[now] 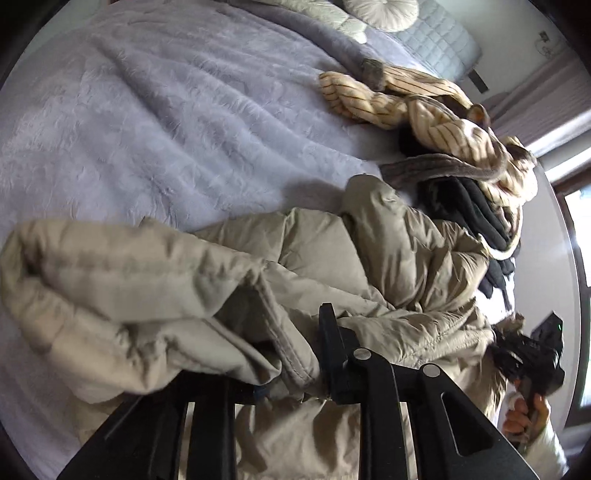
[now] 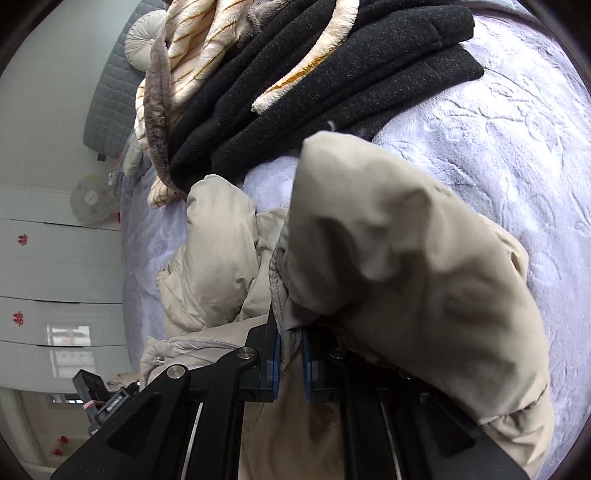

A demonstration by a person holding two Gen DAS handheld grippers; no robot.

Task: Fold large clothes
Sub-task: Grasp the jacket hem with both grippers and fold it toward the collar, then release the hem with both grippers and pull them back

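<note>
A beige puffer jacket [image 1: 332,258] lies crumpled on the lavender fleece blanket [image 1: 147,110] of a bed. In the left wrist view my left gripper [image 1: 295,369] has its jaws apart, and the jacket's stitched hem lies loosely between them. One black finger [image 1: 330,343] shows; padded fabric drapes over the other. In the right wrist view my right gripper [image 2: 290,350] is shut on the beige puffer jacket [image 2: 406,258]. A thin fold of it is pinched between the blue pads [image 2: 275,354]. A puffy sleeve bulges over the right finger. The right gripper [image 1: 535,354] and its hand also appear at the left view's right edge.
A pile of clothes sits just beyond the jacket: a cream striped fleece [image 1: 443,118] over folded black garments [image 2: 332,92]. A round pillow [image 1: 384,11] and grey quilted headboard [image 2: 110,85] lie at the bed's head. White wardrobe doors [image 2: 55,258] stand beside the bed.
</note>
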